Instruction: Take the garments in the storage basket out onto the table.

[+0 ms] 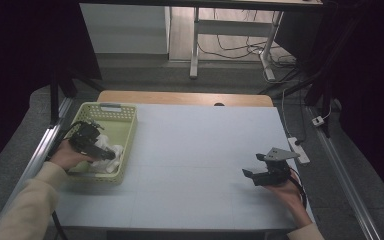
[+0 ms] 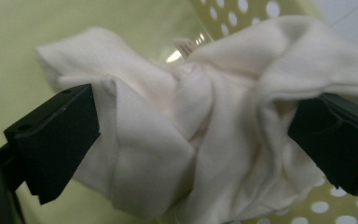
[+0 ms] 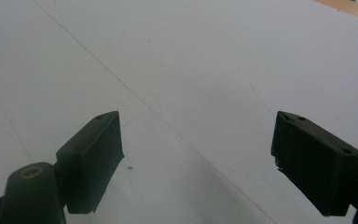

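A pale green perforated basket (image 1: 109, 106) stands at the table's left edge, with a crumpled white cloth (image 1: 114, 162) in its near end. My left gripper (image 1: 110, 155) reaches down into the basket. In the left gripper view its black jaws stand wide apart, one on each side of the white cloth (image 2: 191, 116), which bunches loosely between them on the basket floor (image 2: 18, 37). The left gripper (image 2: 196, 135) is open. My right gripper (image 1: 252, 165) hovers low over the white table (image 1: 205, 140) at the right. The right gripper (image 3: 200, 154) is open, with bare tabletop between its fingers.
A white power strip (image 1: 298, 150) with a cable lies off the table's right edge. A wooden strip (image 1: 185, 97) runs along the far edge. Metal desk legs (image 1: 194, 45) and cables stand on the floor beyond.
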Available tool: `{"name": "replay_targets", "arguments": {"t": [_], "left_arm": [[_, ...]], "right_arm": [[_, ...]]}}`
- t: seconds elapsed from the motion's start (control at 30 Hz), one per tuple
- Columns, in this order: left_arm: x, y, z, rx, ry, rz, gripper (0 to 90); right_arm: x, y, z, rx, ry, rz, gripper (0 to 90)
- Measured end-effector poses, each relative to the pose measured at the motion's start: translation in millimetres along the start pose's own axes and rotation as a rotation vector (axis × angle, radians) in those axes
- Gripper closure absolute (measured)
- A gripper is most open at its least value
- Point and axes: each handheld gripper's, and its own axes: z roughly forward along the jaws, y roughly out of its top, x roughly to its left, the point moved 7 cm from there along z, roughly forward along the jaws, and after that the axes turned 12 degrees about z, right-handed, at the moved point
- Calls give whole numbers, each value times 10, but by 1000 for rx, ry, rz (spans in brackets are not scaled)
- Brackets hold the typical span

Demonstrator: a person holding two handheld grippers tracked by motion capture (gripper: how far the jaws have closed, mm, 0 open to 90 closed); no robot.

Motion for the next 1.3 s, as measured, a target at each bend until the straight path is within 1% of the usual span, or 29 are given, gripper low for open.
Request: {"name": "replay_targets", "arguments": {"t": [0.03,0.2,0.33,0.43,0.5,0.53,0.57,0.63,0.67,0.73,0.8,0.93,0.97,1.0,1.03,1.13,1.17,1.3], "left_arm": [[-2,-5,28,13,2,6,17],[7,3,104,40,7,13,8],[6,5,163,84,23,34,5],[22,8,200,101,29,34,9],[41,1,232,110,24,22,22],[51,-3,245,117,26,21,49],[57,-4,256,123,27,20,49],[61,2,269,129,30,23,86],[63,4,271,134,34,26,122],[68,7,269,137,36,28,135],[79,5,268,137,35,23,156],[91,-7,265,135,36,31,218],[93,-9,263,135,39,34,240],[95,-10,262,134,41,37,284],[98,-11,260,131,43,38,284],[109,-17,250,127,47,37,344],[113,-21,246,125,48,36,378],[125,-31,236,116,51,35,412]], "right_arm": [[-1,-2,2,1,-1,1,162],[-4,-13,8,8,-3,2,162],[-3,-17,12,11,-2,3,162],[-5,-21,16,15,-5,2,162],[-5,-23,20,14,-6,2,162],[-7,-22,15,14,-9,0,163],[-7,-22,15,14,-9,0,163],[-11,-18,12,8,-9,5,164],[-15,-21,14,10,-9,7,164],[-15,-24,17,12,-9,6,164],[-12,-28,20,15,-9,2,165],[-12,-14,6,-1,-16,1,170],[-14,-13,3,-4,-15,4,170],[-21,-13,0,-3,-17,3,171],[-22,-14,1,-4,-16,7,171],[-19,-19,4,-2,-17,4,171],[-16,-20,6,-3,-17,0,171],[-18,-25,6,0,-16,2,171]]}}
